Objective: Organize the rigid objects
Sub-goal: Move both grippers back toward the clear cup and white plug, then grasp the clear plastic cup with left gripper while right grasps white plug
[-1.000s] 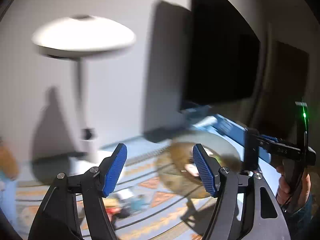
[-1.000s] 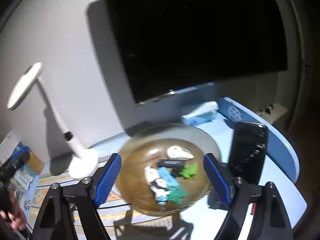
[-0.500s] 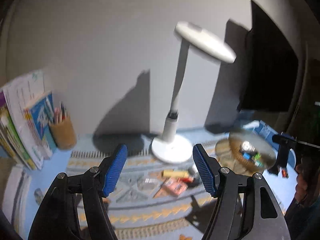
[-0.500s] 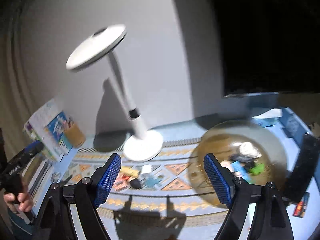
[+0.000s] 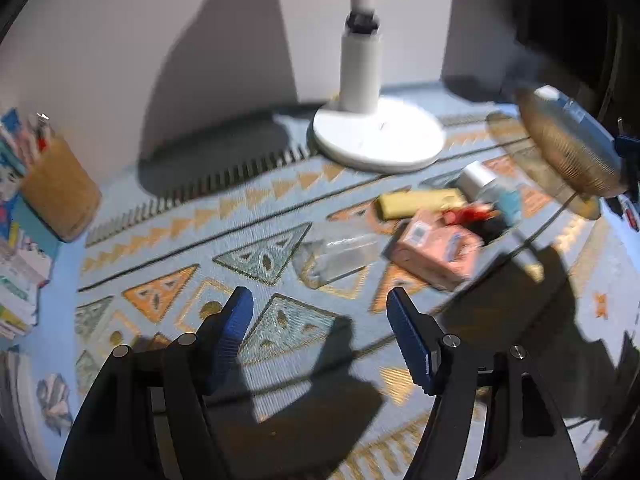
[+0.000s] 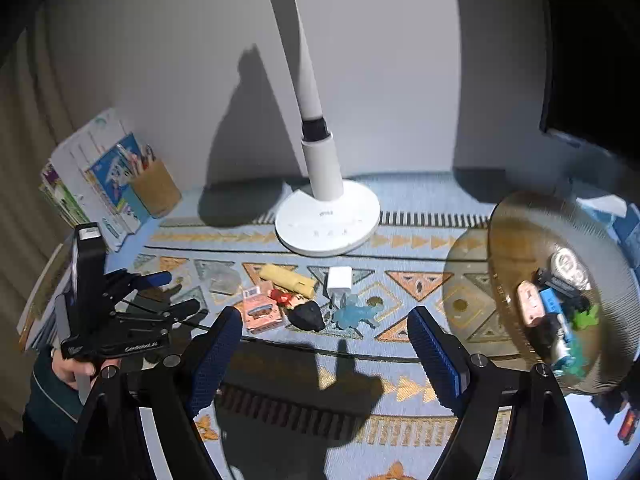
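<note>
loose trinkets [image 6: 308, 300] lie scattered on the mat near the lamp base [image 6: 327, 222]; others sit in the amber plate [image 6: 520, 220]. both views have swung down from the wall, left claw [image 5: 320, 332] and right claw [image 6: 326, 340] spread wide, empty, so another pickup looks imminent.

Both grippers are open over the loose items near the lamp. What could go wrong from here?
1. The pink box, red piece, black lump and blue figure lie crowded together, so the right gripper may catch two or knock a neighbour.
2. The clear plastic piece ahead of the left gripper is hard to see against the patterned mat and may slip.
3. The dish already holds several toys; a careless drop could scatter them.
</note>
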Available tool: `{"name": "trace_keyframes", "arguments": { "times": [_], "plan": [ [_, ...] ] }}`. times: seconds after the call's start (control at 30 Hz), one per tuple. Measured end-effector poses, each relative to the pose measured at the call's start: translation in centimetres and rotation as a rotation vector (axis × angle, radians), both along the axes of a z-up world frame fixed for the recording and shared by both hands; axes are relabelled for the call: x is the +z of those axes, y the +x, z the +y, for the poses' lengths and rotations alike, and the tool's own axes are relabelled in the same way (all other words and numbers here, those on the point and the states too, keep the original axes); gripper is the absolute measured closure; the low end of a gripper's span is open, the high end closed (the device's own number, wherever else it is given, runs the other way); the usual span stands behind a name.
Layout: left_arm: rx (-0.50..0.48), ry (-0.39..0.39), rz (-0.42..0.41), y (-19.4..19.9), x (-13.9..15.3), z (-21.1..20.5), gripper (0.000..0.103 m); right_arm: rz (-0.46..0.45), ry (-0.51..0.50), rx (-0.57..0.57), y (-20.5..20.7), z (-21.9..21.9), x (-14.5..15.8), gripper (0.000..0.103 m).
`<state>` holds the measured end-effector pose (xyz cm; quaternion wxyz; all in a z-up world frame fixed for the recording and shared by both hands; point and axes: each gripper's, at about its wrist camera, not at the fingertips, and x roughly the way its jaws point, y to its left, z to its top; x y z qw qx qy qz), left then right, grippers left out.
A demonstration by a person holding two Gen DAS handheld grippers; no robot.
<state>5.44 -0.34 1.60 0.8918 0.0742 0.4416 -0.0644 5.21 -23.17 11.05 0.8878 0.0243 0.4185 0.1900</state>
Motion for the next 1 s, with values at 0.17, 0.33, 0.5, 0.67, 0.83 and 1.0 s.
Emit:
{"name": "trace_keyframes", "arguments": {
  "times": [0.17, 0.33, 0.5, 0.67, 0.83, 1.0],
  "plan": [
    [-0.024, -0.153, -0.003, 0.9, -0.3, 0.8, 0.035, 0.068, -0.064, -0.031, 2.7, 0.6, -3.7, 0.019],
    [-0.065, -0.200, 0.021, 1.9, -0.6, -0.3, 0.036, 0.148, -0.066, -0.031, 5.4, 0.8, -7.3, 0.020],
    [-0.077, -0.255, 0.033, 2.7, -1.3, -0.8, 0.054, 0.147, -0.096, -0.024, 7.6, 2.0, -8.6, 0.029],
    [-0.093, -0.287, 0.039, 2.9, -1.7, -1.1, 0.075, 0.126, -0.177, -0.032, 9.6, 3.5, -9.8, 0.047],
    [-0.095, -0.295, 0.029, 3.0, -2.1, -1.2, 0.080, 0.153, -0.146, -0.027, 10.9, 4.2, -11.0, 0.052],
    [-0.089, -0.312, 0.027, 3.2, -2.1, -1.0, 0.083, 0.129, -0.164, -0.032, 11.7, 5.0, -11.7, 0.066]
  ]
}}
